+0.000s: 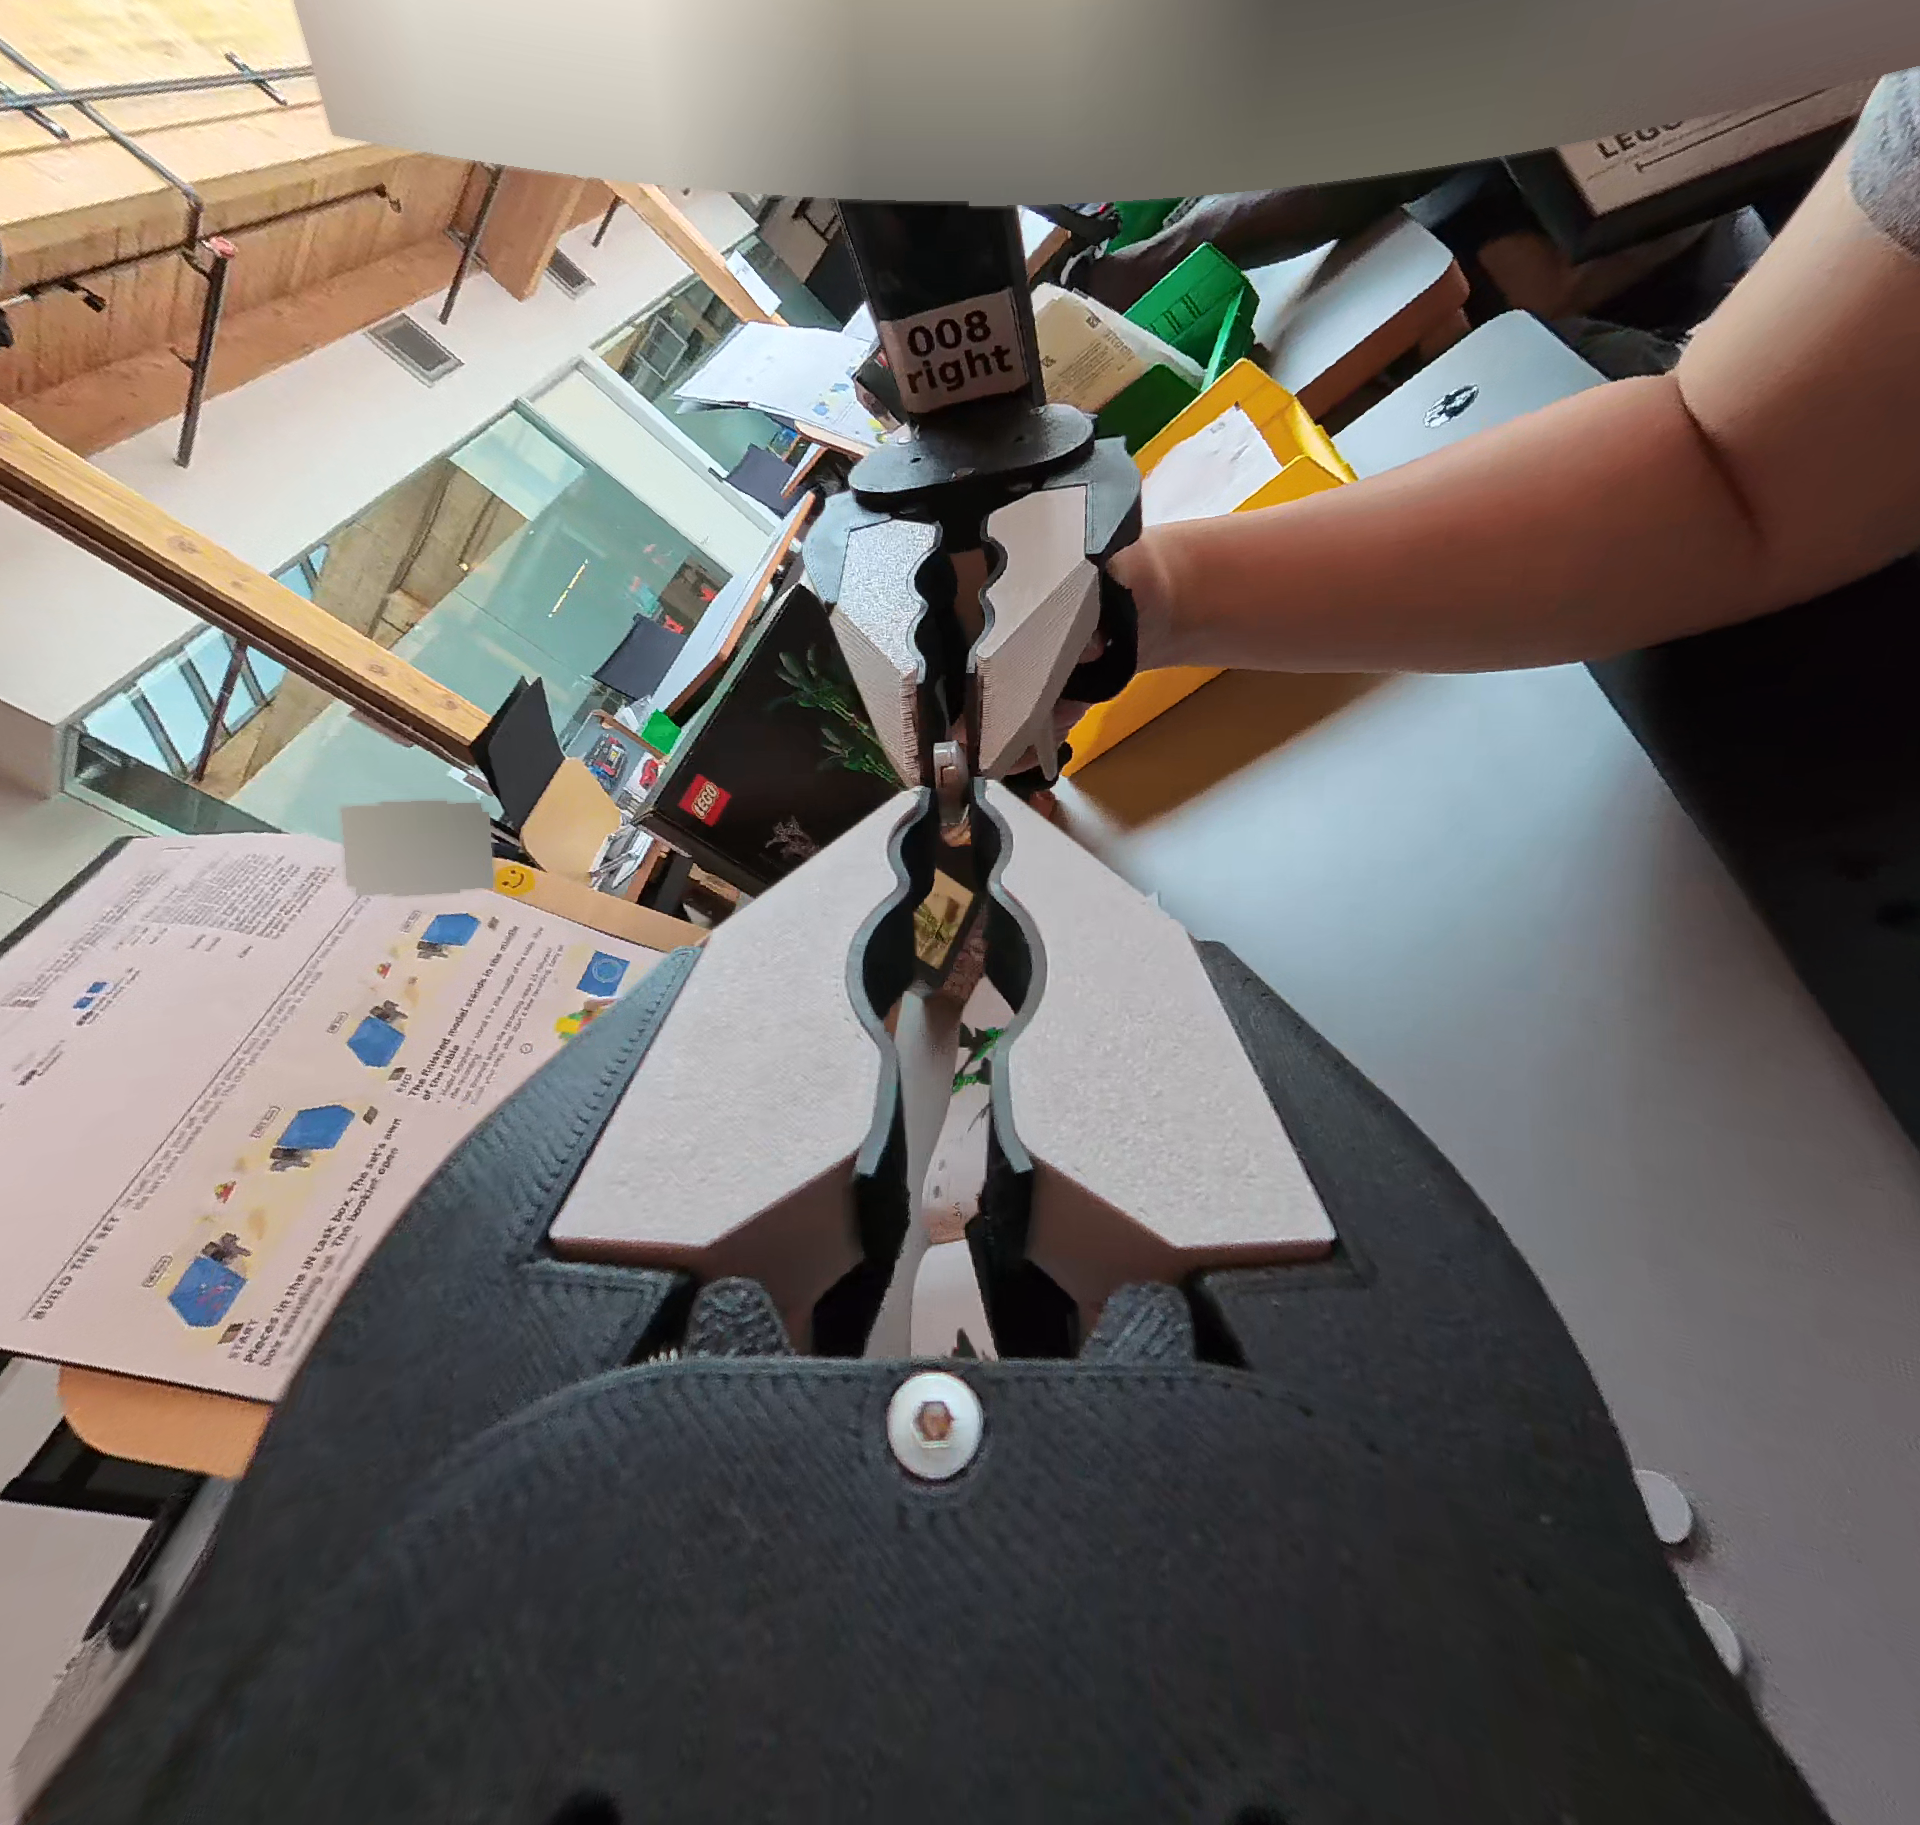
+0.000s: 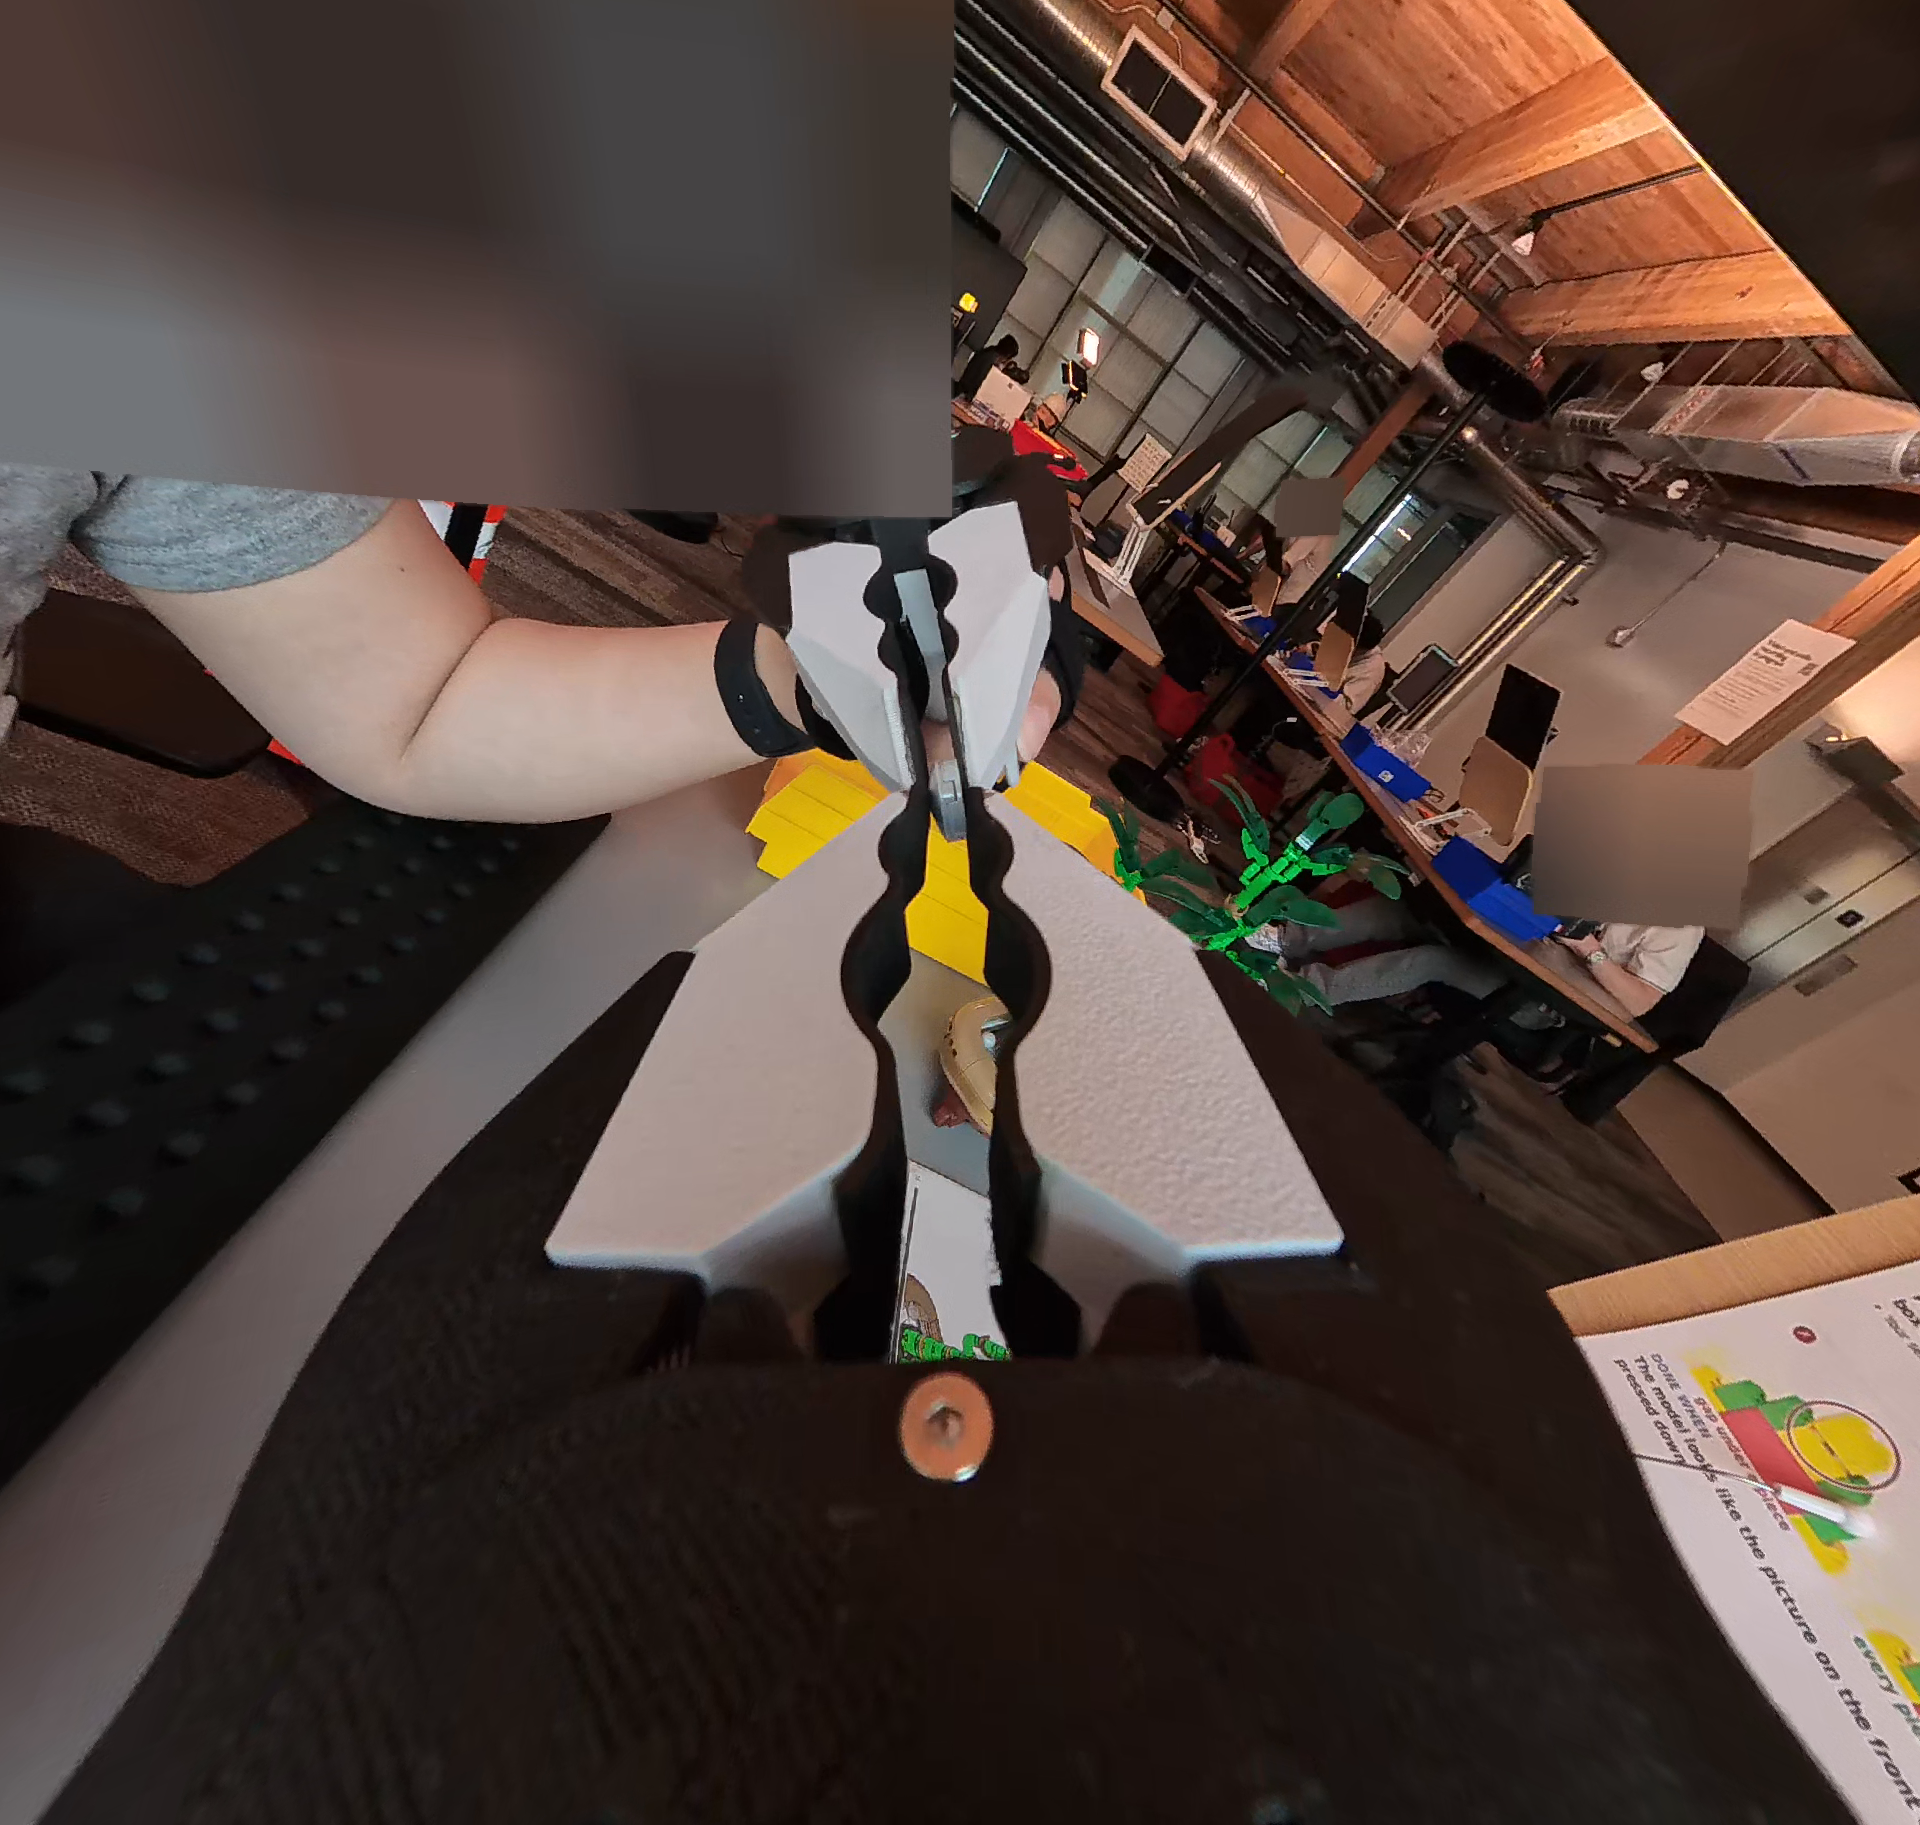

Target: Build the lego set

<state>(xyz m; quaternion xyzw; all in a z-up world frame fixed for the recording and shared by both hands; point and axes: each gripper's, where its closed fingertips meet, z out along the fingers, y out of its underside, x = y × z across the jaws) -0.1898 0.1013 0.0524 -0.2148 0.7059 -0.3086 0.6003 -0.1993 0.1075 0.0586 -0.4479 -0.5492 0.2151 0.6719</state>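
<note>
My two grippers meet tip to tip above the grey table (image 1: pixel 1455 944). A small light grey lego piece (image 1: pixel 947 769) sits pinched between both pairs of fingertips. In the left wrist view, my left gripper (image 1: pixel 951 807) is shut on its near end and the right gripper (image 1: pixel 945 731) on its far end. In the right wrist view, the right gripper (image 2: pixel 951 817) grips the same piece (image 2: pixel 951 796) and the left gripper (image 2: pixel 938 749) faces it. A green lego plant model (image 2: pixel 1268 882) stands on the table to the right. A tan and brown lego part (image 2: pixel 971 1053) lies below the fingers.
Yellow bins (image 1: pixel 1247 445) and green bins (image 1: pixel 1195 310) stand behind the right gripper, beside a closed laptop (image 1: pixel 1455 404). A black lego box (image 1: pixel 758 778) stands at the table's far side. An instruction sheet (image 1: pixel 260 1079) lies at the left; it also shows in the right wrist view (image 2: pixel 1787 1495). People sit at distant tables. My two grippers' fingertips are within a few centimetres of each other.
</note>
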